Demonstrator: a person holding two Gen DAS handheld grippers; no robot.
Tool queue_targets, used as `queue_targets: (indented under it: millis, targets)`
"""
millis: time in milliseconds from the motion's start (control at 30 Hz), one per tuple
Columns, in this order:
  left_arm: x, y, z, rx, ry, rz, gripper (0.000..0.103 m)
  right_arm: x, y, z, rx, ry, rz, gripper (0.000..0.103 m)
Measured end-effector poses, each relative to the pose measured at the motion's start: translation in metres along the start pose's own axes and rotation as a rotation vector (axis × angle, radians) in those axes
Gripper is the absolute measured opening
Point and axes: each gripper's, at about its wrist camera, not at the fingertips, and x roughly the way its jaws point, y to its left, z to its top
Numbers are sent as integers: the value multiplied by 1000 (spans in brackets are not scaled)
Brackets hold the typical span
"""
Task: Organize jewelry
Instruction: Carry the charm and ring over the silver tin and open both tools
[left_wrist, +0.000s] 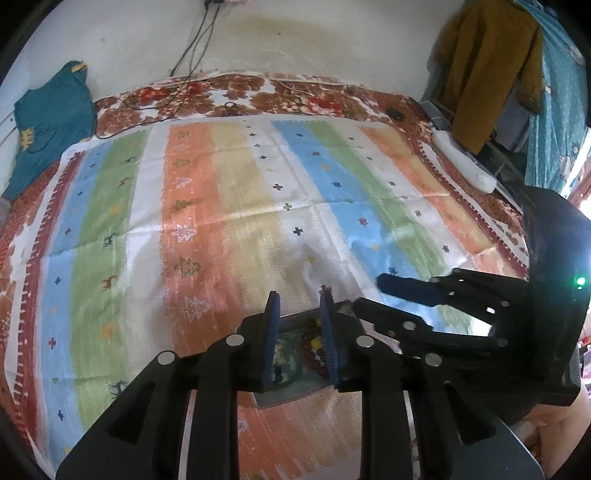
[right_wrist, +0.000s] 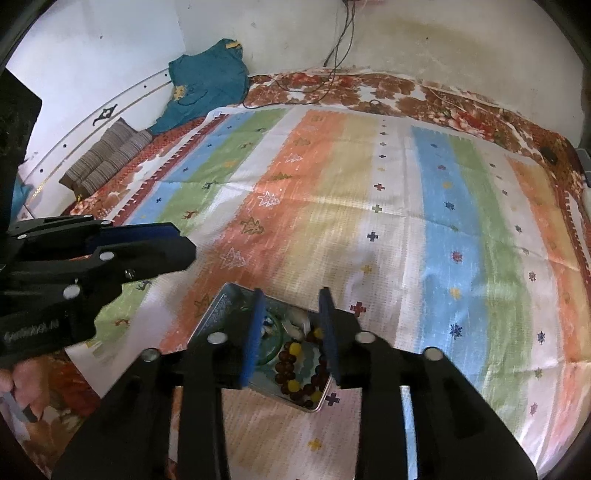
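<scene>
— Metal, that tin (right_wrist: 314, 400): where does it sit?

— On the striped bed cover (right_wrist: 369, 221), right under the right claw (right_wrist: 291, 328), whose blue fingers (right_wrist: 255, 332) are spread with nothing between them. A dark red and yellow bead bracelet (right_wrist: 295, 373) lies inside, below the tips.

— And the left claw (left_wrist: 299, 332)?

— Also spread and empty, hovering over the same tin (left_wrist: 291, 397). The right claw (left_wrist: 376, 295) reaches in just beside it, to its right.

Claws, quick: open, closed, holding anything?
Left claw: open, empty, above the rectangular metal tin of beads.
Right claw: open, empty, above it too.
</scene>
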Motion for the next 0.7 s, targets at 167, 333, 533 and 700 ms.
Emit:
queue_targets:
  millis: [167, 333, 533, 700]
  targets:
    - [-7, 3, -5, -7, -7, 3, 22, -10, -4, -7, 17, -14, -12, 39]
    - [-17, -1, -16, -1, -21, -3, 32, -24, -9, -14, 38, -46, -14, 51]
    - [-27, -3, -31, 15, -29, 5, 44, -41, -10, -27, 42, -71, 7, 65]
    - [-36, -2, -45, -4, -45, 26, 59, -56, -9, -37, 38, -115, 5, 76]
